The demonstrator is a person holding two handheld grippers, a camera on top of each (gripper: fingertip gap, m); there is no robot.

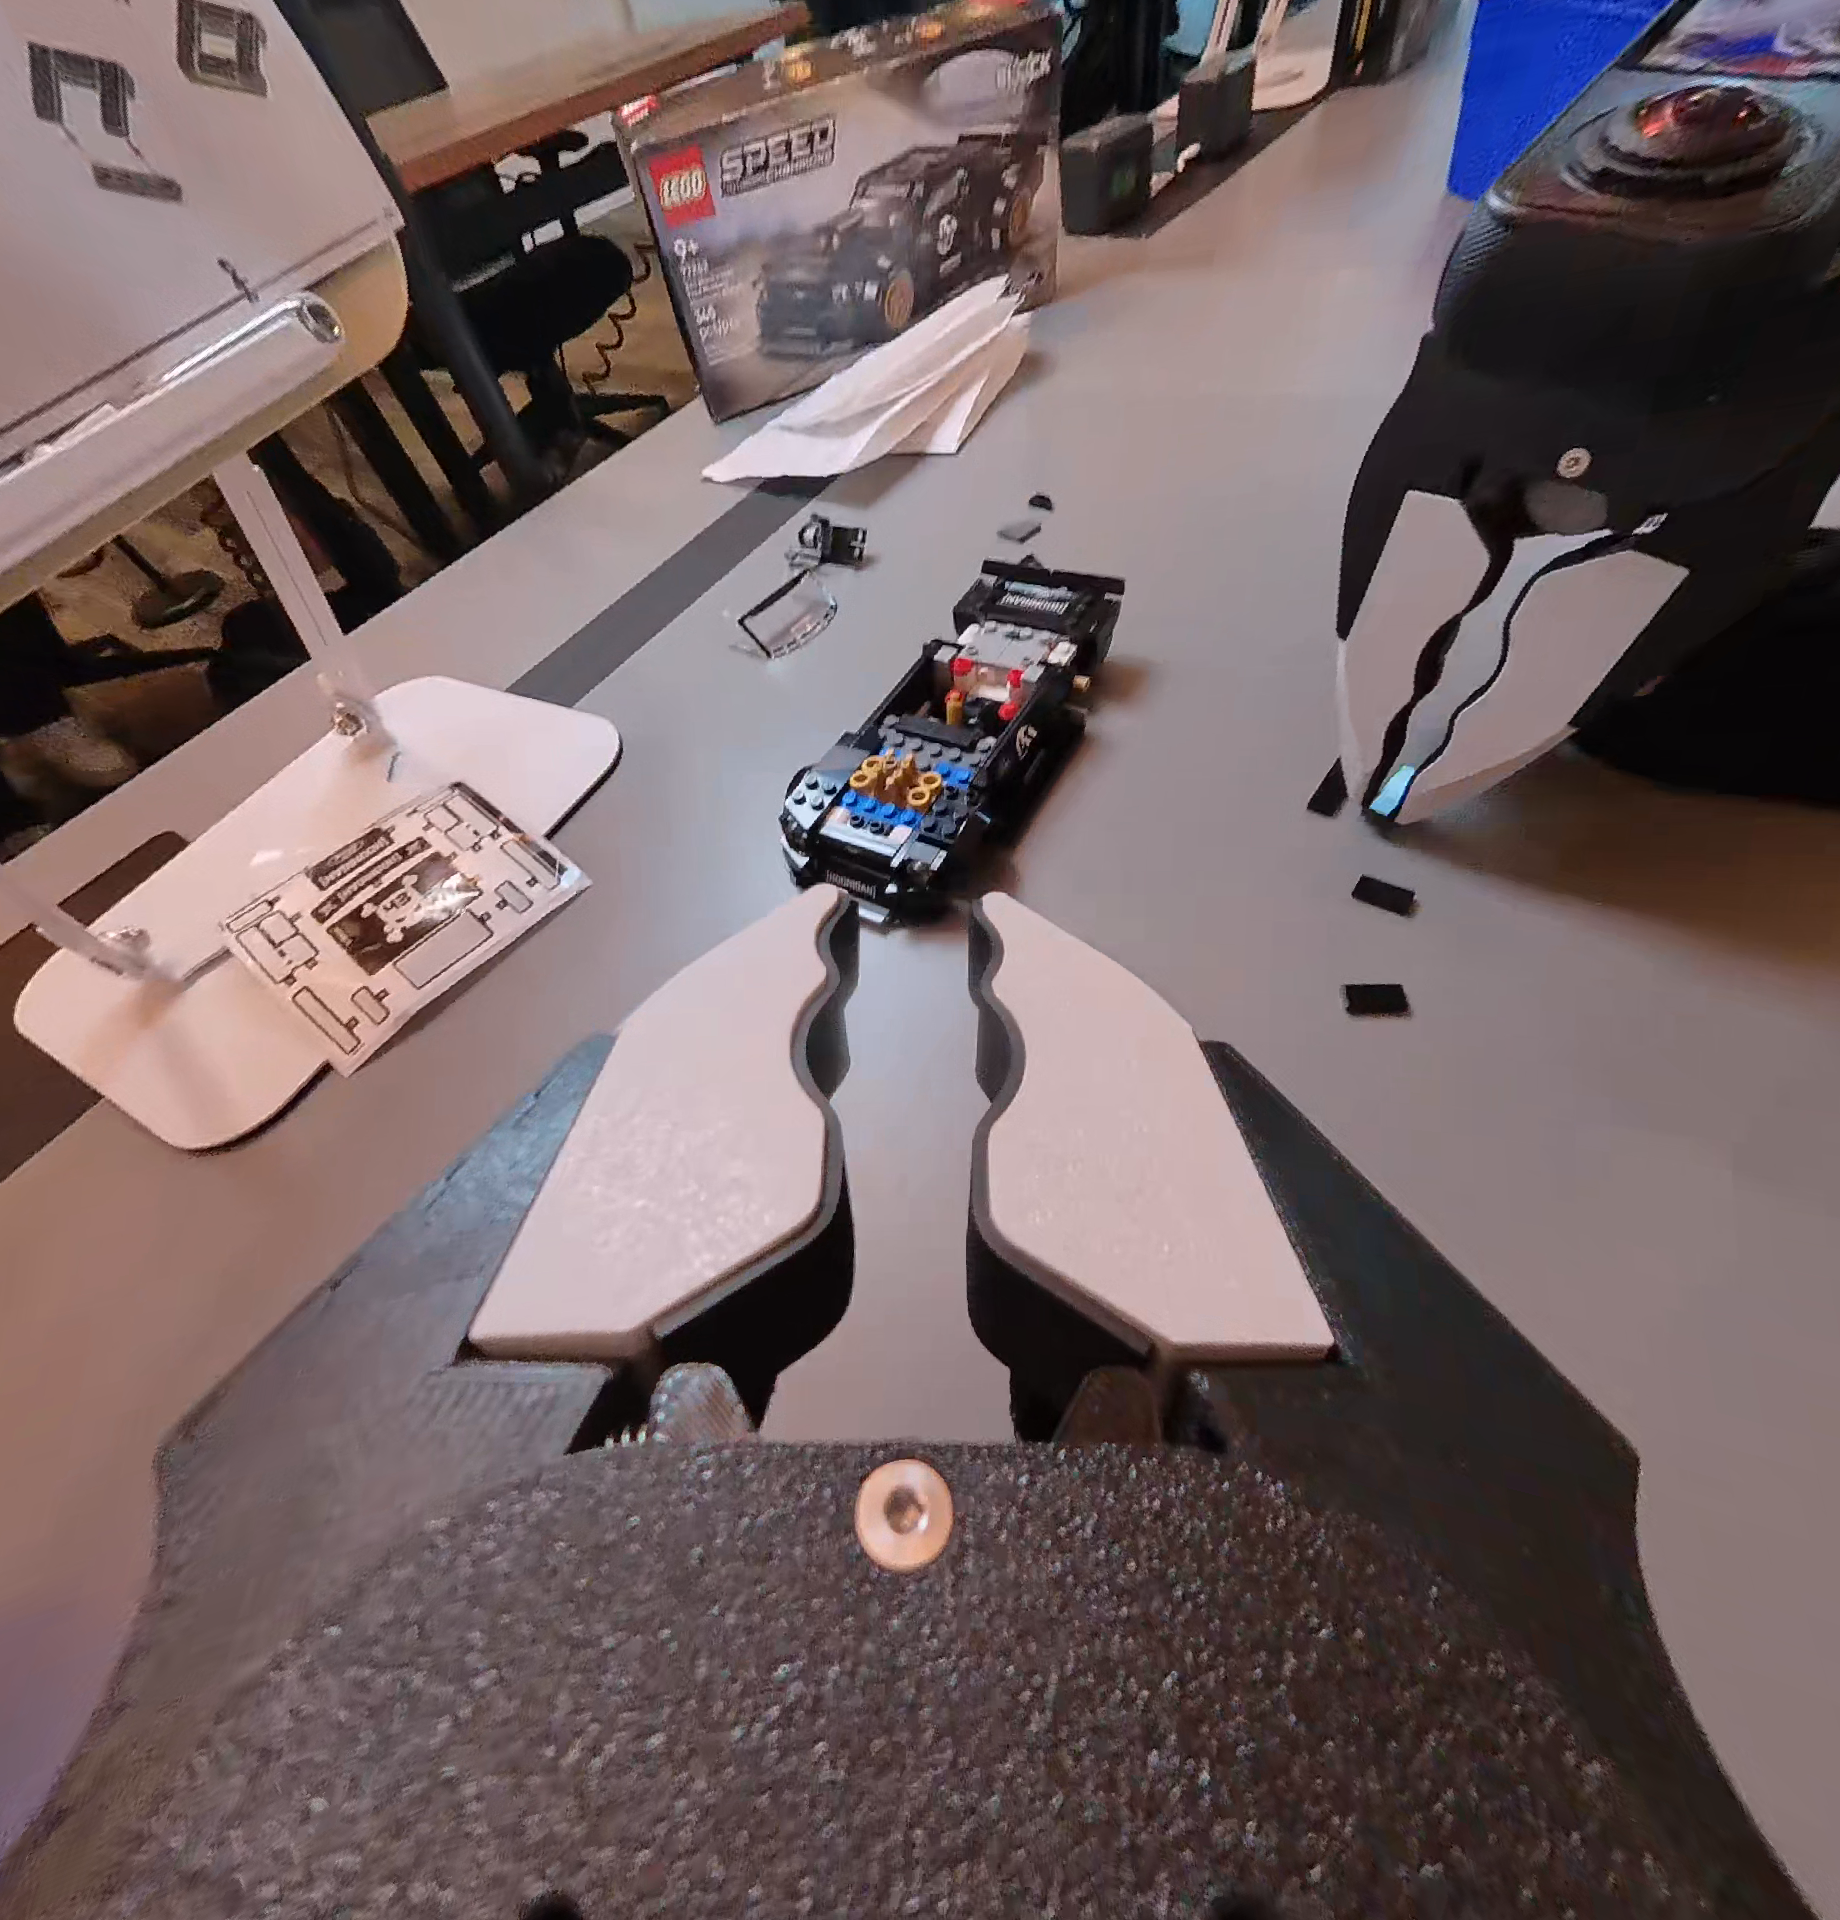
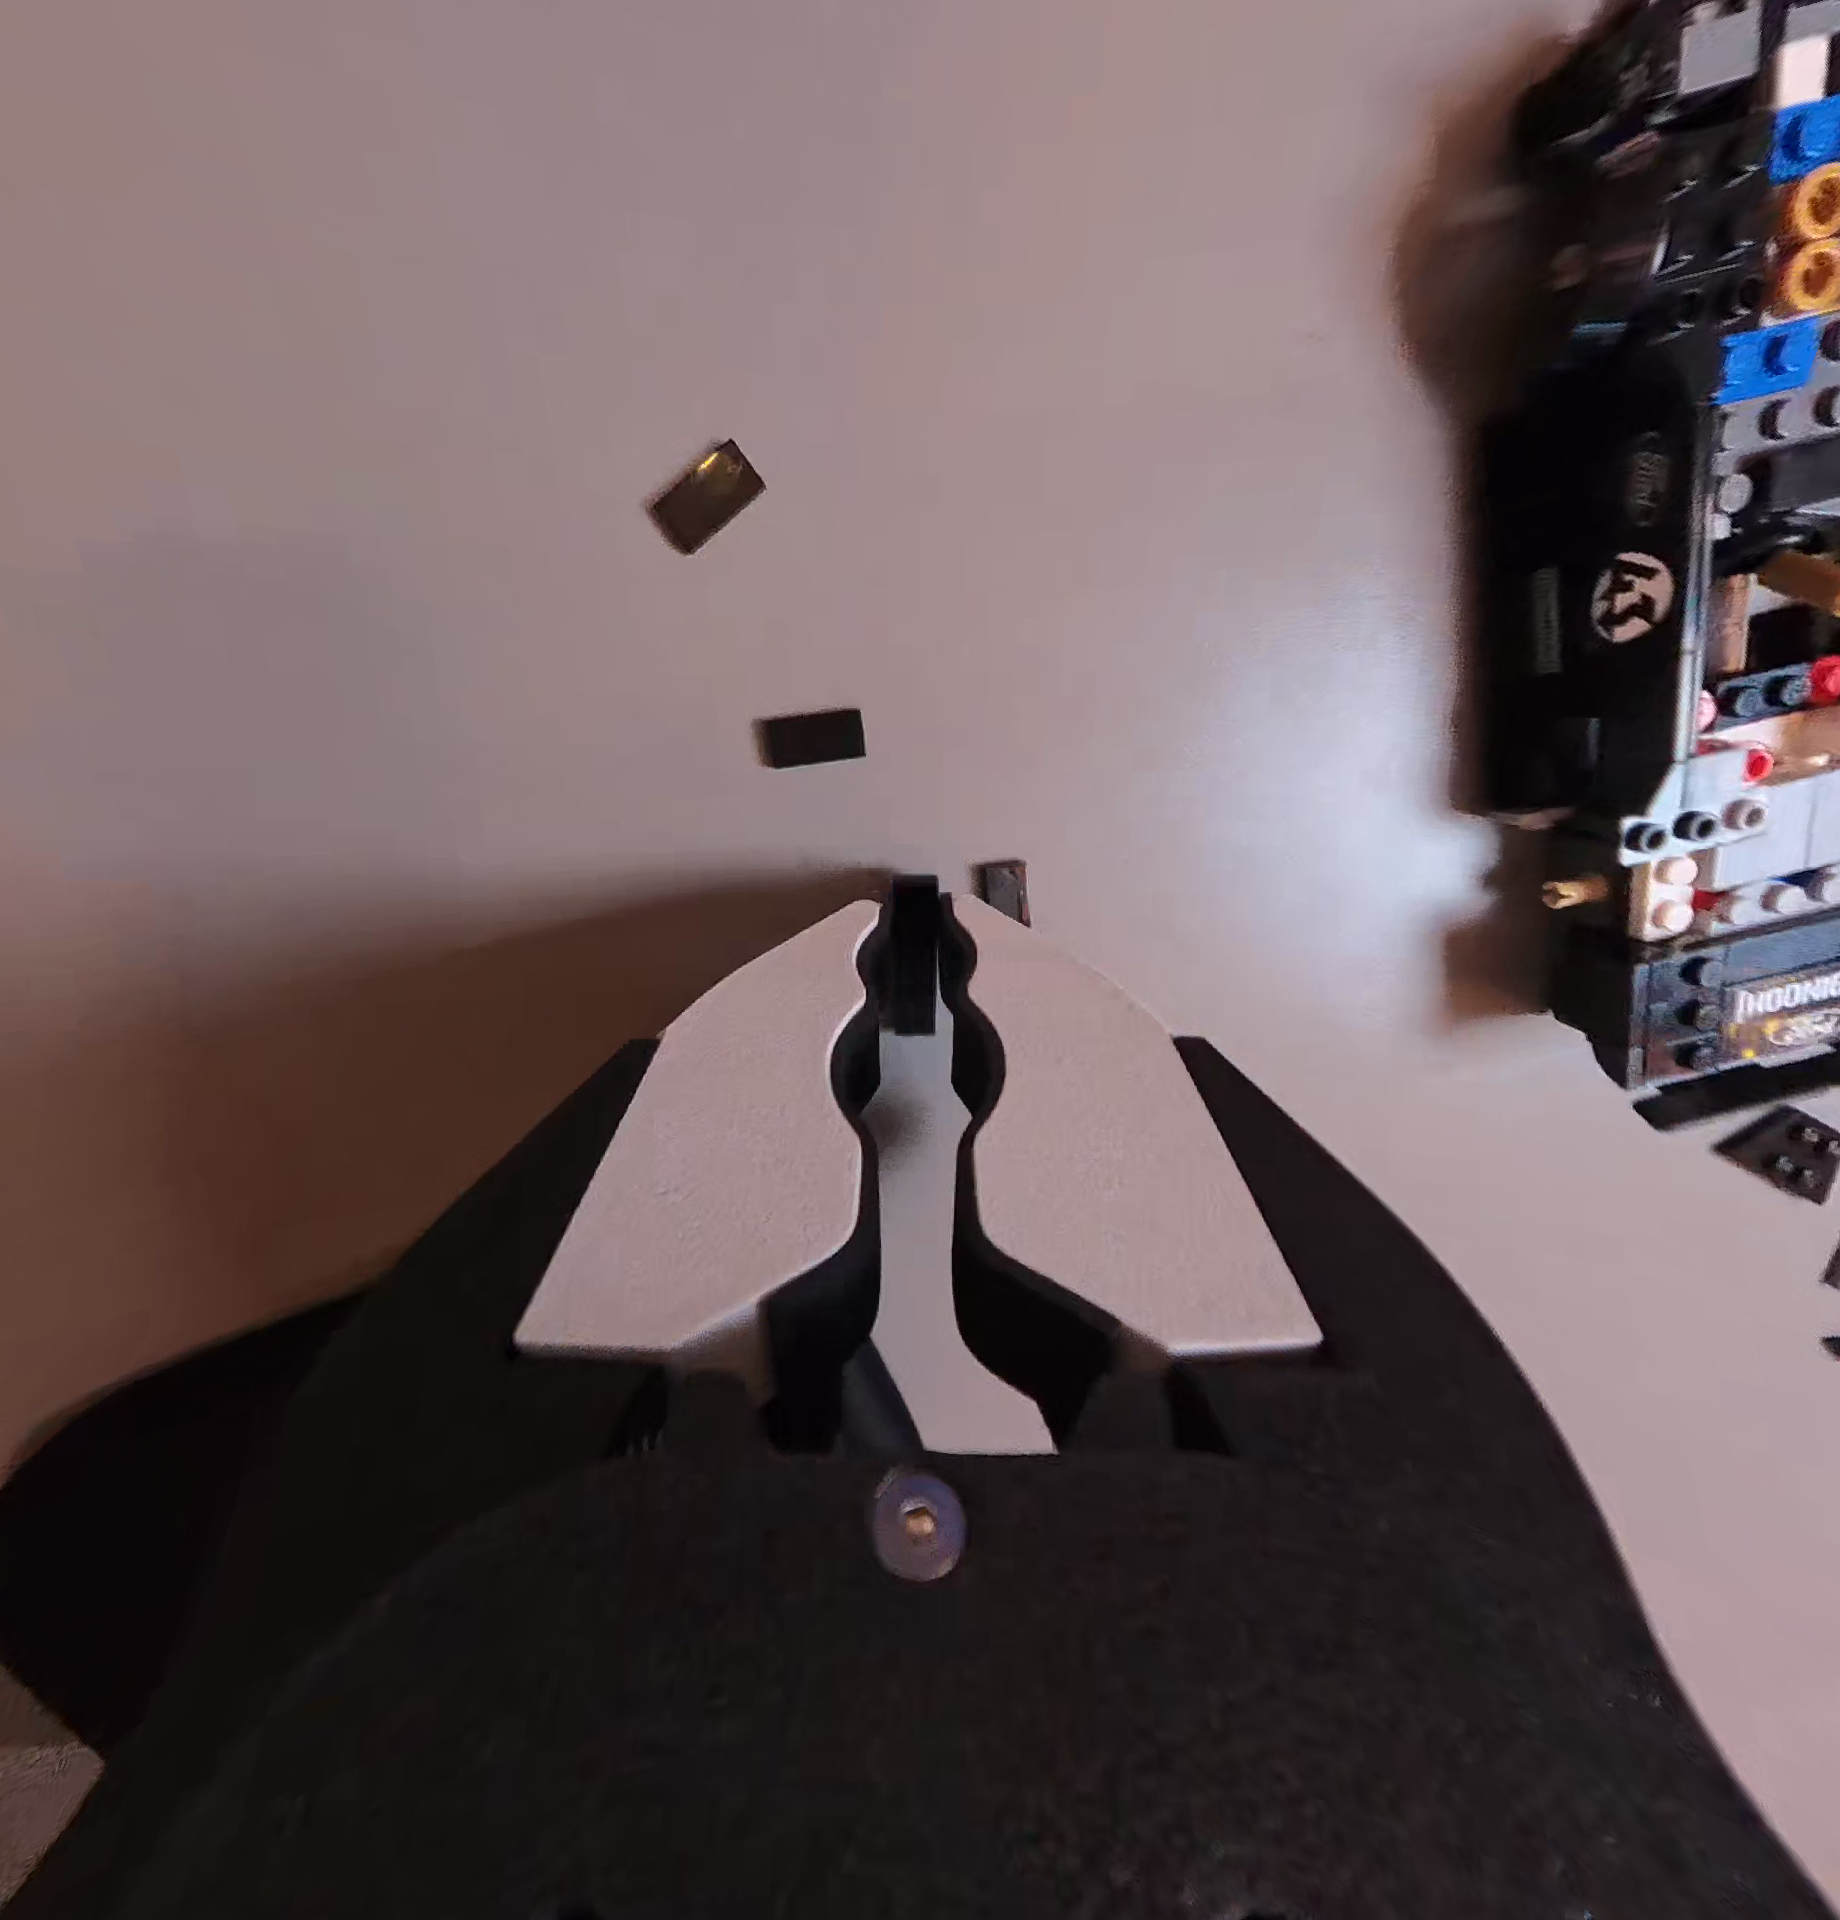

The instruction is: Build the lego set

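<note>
Your right hand-held gripper [image 2: 911, 914] pinches a small black tile [image 2: 914, 961], light, stiff and slippery; grip its edges. Left hand-held gripper [image 1: 908, 914] sits narrowly open, empty, lego car [image 1: 947, 738] mid-frame on the table [image 1: 1311, 1195].

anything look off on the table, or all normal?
Nothing damaged or spilled. The car sits upright, roof off, as expected mid-build. The clear windscreen lies loose beside it. Small black tiles lie scattered, one pinched in the right tool. Left tool is open and empty.
</note>
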